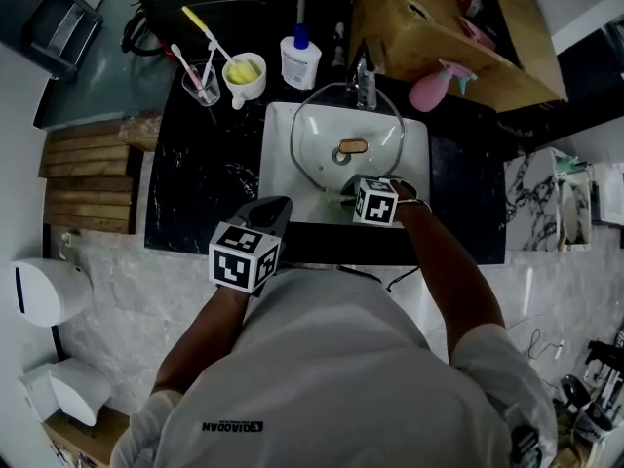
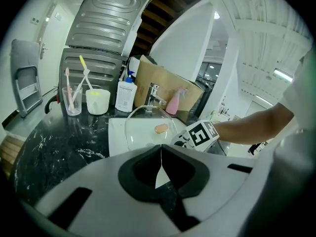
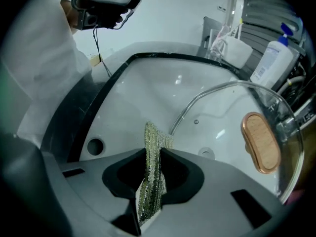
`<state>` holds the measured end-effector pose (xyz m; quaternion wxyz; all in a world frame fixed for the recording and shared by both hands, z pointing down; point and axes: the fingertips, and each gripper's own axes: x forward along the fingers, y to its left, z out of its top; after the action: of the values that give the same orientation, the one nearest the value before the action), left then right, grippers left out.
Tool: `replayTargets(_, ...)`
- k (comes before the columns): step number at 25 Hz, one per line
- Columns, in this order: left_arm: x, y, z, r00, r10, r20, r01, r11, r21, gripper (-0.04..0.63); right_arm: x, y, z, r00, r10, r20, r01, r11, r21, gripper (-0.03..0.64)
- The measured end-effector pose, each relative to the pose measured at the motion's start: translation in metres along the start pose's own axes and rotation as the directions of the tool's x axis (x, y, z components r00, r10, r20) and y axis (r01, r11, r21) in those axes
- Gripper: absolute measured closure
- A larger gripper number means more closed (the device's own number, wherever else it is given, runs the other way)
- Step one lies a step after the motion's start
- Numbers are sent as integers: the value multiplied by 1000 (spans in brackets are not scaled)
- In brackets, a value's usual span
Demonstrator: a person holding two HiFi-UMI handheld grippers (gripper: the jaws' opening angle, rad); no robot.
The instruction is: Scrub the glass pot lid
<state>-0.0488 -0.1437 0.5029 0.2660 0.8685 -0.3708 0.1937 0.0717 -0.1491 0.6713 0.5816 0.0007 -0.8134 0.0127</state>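
The glass pot lid [image 1: 322, 130] with a wooden knob [image 1: 351, 147] lies in the white sink [image 1: 277, 159], leaning toward the faucet. My right gripper [image 1: 343, 193] is low in the sink at the lid's near rim, shut on a green-gold scrub pad [image 3: 152, 172]. In the right gripper view the pad's tip sits just short of the lid's rim [image 3: 197, 102], and the knob [image 3: 260, 142] is at the right. My left gripper [image 1: 278, 208] hovers over the sink's front-left corner, shut and holding nothing. From the left gripper view [image 2: 160, 149] the lid [image 2: 145, 127] stands ahead.
On the black marble counter [image 1: 195, 183] behind the sink are a glass with toothbrushes [image 1: 202, 84], a white mug [image 1: 244, 74] and a soap bottle [image 1: 300, 58]. A faucet [image 1: 366, 84], a pink spray bottle [image 1: 434, 86] and a cardboard box [image 1: 439, 27] are at the back right.
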Motion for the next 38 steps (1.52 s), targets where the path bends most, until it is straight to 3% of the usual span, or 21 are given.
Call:
replayTargets(4, 3, -1, 4, 1000, -24, 0, 24, 999, 21, 580, -22, -10, 13, 991, -124, 55, 117, 986, 117, 520)
replayTargets(8, 7, 0, 8, 999, -47, -3, 48, 998, 40, 580, -59, -28, 35, 938, -325, 120, 282, 917, 281, 520)
replayTargets(13, 7, 4, 14, 998, -66, -6, 66, 996, 62, 580, -108, -55, 59, 827, -543, 148, 454, 799, 393, 520)
replayTargets(17, 3, 12, 15, 998, -70, -1, 70, 996, 61, 580, -143, -91, 57, 684, -725, 83, 627, 642, 441, 520)
replayTargets(19, -1, 17, 14, 998, -69, -1, 69, 996, 58, 580, -150, -111, 51, 623, -782, 26, 702, 573, 423, 520)
replayTargets(21, -6, 22, 13, 998, -65, 0, 64, 996, 54, 580, -145, -130, 45, 588, -808, -26, 761, 542, 358, 520)
replayTargets(23, -11, 28, 12, 998, -55, 5, 55, 997, 47, 580, -135, -146, 40, 569, -820, -70, 798, 528, 291, 520)
replayTargets(26, -20, 38, 9, 999, -36, 13, 36, 999, 33, 580, -122, -164, 33, 554, -823, -127, 818, 509, 269, 520)
replayTargets(38, -43, 71, 5, 1000, 15, 26, -15, 1000, -11, 580, -105, -199, 24, 538, -806, -246, 811, 414, 414, 520)
